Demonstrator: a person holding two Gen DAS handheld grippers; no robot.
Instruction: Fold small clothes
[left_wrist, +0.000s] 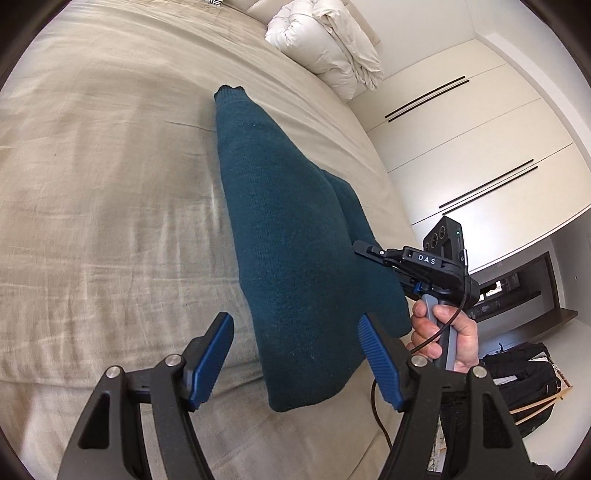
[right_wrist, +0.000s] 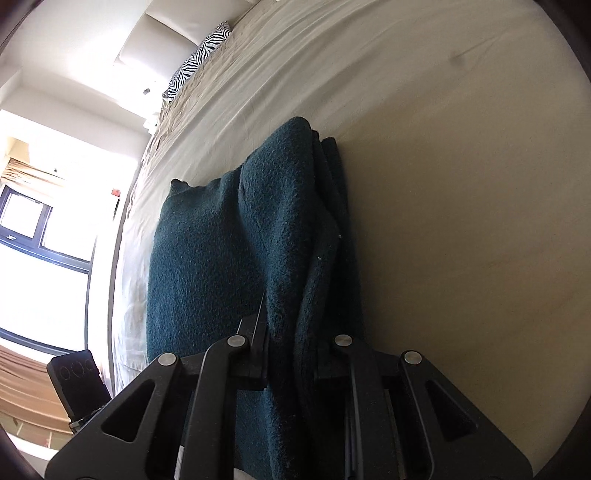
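While the right gripper (right_wrist: 291, 354) stood clamped on a bunched edge of the teal knitted garment (left_wrist: 291, 236), the left gripper (left_wrist: 295, 365) hung with its jaws wide apart and nothing between its blue pads (left_wrist: 210, 363). The garment stretched across the beige bed cover (left_wrist: 103, 206), its near end raised off the bed and its far end, a ribbed cuff or hem (left_wrist: 229, 92), lying on the cover. In the left wrist view the right gripper showed at the garment's right edge, with a hand (left_wrist: 443, 332) wrapped round its grey handle. In the right wrist view the knit was gathered into several thick folds running up from the closed jaws.

The main risk seemed to be the grip itself: thick, loose knit pinched at one bunched spot could slide out if pulled hard, and the raised end would drop in a heap. With only one side held, the cloth could also sag and twist, so any fold made from here might come out crooked. The open left gripper sat close to the lower edge; closing it carelessly might catch one layer only, or the bed cover beneath. Whether the layers in the right jaws were evenly caught could not be told.
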